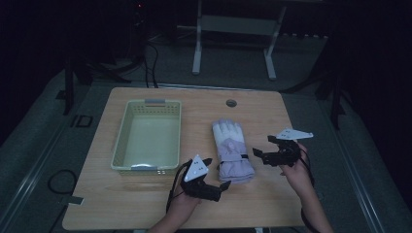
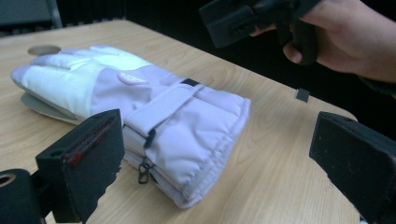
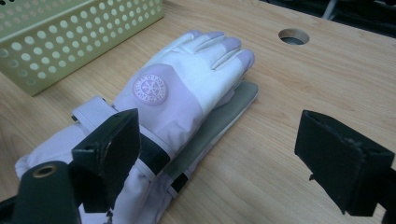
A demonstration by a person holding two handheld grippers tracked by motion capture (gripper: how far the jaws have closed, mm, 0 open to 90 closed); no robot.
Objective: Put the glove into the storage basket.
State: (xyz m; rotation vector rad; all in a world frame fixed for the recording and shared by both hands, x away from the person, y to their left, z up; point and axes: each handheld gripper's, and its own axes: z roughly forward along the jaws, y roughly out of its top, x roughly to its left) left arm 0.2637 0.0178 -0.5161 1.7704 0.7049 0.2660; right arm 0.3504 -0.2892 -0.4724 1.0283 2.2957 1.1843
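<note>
A pair of lilac and white ski gloves [image 1: 231, 149] lies stacked flat in the middle of the wooden table [image 1: 145, 204], fingers pointing away, cuffs toward me. In the left gripper view the glove cuff [image 2: 196, 135] sits just ahead of the jaws. My left gripper [image 1: 217, 173] is open at the near left corner of the cuff, not touching it. My right gripper [image 1: 263, 145] is open just right of the gloves, at wrist-strap level. The right gripper view has the round badge [image 3: 150, 88] on the top glove, with the left jaw over the cuff.
A pale green perforated basket [image 1: 119, 153] stands empty to the left of the gloves. A round cable hole [image 1: 231, 103] sits near the table's far edge. Black cables trail from both grippers. Beyond the table are a dark floor and a white frame [image 1: 197, 53].
</note>
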